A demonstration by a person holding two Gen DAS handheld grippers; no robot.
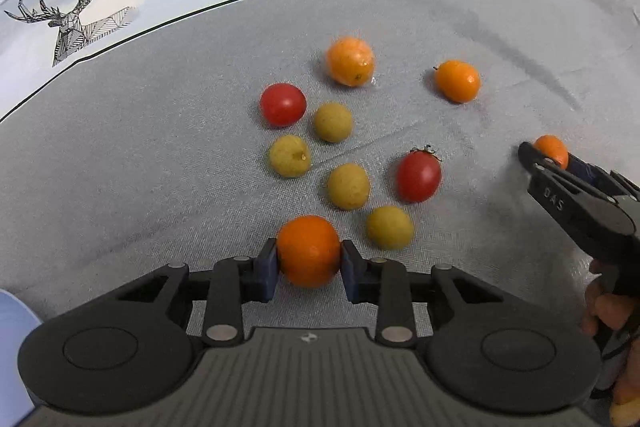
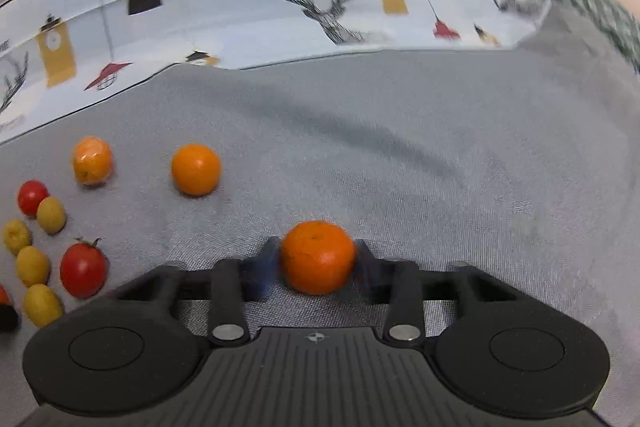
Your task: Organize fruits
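Grey woven cloth covers the table, and the fruit lies scattered on it. The left gripper is clamped on an orange tangerine – both blue pads press its sides. The right gripper likewise grips another tangerine, off to the right of the group. Loose between them: two more tangerines, two red cherry tomatoes and four yellow-green round fruits – all resting on the cloth, near one another
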